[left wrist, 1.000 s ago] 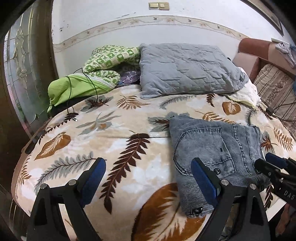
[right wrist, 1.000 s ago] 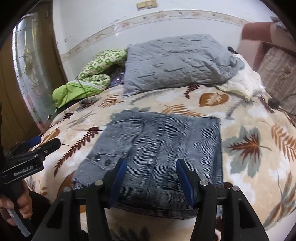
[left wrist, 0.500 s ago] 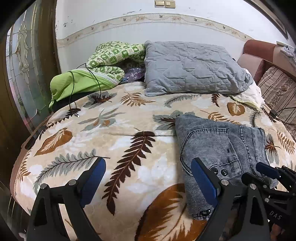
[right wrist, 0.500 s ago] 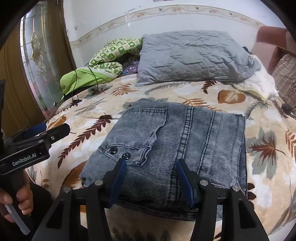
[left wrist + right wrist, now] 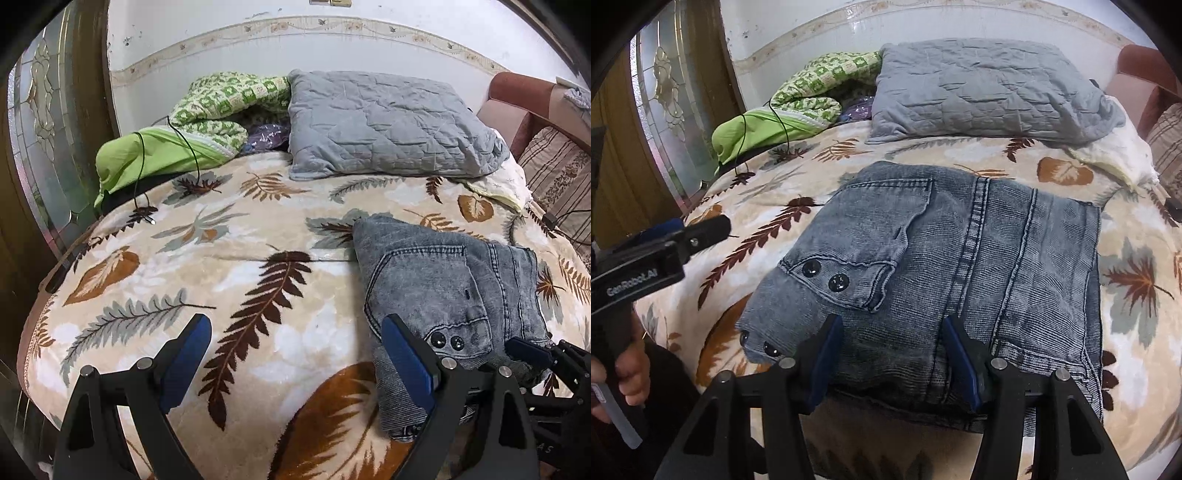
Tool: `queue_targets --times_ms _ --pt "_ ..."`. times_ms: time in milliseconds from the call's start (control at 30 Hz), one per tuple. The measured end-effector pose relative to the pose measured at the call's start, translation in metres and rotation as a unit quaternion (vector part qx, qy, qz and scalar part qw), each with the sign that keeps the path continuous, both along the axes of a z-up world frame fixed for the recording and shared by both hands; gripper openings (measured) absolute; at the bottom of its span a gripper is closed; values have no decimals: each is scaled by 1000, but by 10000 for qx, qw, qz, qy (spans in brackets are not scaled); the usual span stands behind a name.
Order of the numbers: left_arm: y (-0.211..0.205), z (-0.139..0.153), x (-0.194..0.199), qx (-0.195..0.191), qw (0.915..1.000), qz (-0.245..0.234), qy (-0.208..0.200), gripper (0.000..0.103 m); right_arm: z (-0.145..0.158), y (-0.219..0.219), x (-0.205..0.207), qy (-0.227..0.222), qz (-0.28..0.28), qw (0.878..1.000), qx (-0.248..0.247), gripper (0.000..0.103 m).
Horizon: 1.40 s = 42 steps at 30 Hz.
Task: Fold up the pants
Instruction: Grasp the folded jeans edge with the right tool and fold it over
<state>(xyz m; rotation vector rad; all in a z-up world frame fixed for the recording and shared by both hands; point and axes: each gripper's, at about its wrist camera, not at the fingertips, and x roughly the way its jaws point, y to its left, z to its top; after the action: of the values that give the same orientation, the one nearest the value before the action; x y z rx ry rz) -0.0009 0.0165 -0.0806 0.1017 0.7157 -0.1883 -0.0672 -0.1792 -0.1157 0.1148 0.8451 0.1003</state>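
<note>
On bed: folded pants [image 5: 953, 266] | ahead of right claw [image 5: 892, 358], spread | left claw [image 5: 295, 358] spread

Near hem of the folded pants [image 5: 945, 280] behind the right gripper [image 5: 892, 360]

In your right wrist view, at 9 o'clock, the black plastic body of the left gripper [image 5: 701, 236] carries white lettering reading "GenRobot.AI". In your left wrist view, at 5 o'clock, the black right gripper [image 5: 532, 354] shows partial white letters, illegible.
</note>
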Motion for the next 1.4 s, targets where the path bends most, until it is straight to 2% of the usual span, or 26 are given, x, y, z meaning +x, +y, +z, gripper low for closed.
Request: queue_targets --times_ms 233,367,467,600,733,867,967,1033,1133,1233,1333,1400 --pt "-4 -8 3 -84 9995 -212 219 93 14 -29 -6 -120 -173 9989 431 60" --pt "-11 -11 6 -185 9979 -469 410 93 26 -66 -14 -324 -608 9956 634 61" --pt "-14 -10 12 -372 9949 -694 624 93 32 -99 -22 -400 -965 9917 750 66" --pt "-23 -10 28 -610 9859 -1128 1074 93 27 -142 -18 -37 -1166 9844 1320 66" --pt "-38 -9 42 -538 9812 -1522 1056 93 20 -166 -3 451 -1041 9814 1550 66" --pt "-51 -17 51 -806 9655 -2153 1222 93 4 -186 13 819 -922 9741 1897 66" --pt "-54 -21 53 -967 9582 -2343 1327 93 -11 -194 23 975 -1009 9679 2084 66" --pt "-52 -19 53 -987 9603 -2300 1230 93 -16 -199 24 996 -1156 9633 2208 66" --pt "-46 -19 55 -889 9695 -2007 1087 93 -11 -203 20 752 -1285 9589 2417 66" --pt "-44 -22 56 -641 9793 -1653 981 93 6 -195 14 297 -1398 9677 2076 66" --pt "-47 -22 54 -315 9856 -1460 787 93 22 -169 20 -31 -1080 9799 1677 66" --pt "-47 -20 58 -294 9888 -1289 692 93 28 -149 30 -214 -895 9838 1536 66"
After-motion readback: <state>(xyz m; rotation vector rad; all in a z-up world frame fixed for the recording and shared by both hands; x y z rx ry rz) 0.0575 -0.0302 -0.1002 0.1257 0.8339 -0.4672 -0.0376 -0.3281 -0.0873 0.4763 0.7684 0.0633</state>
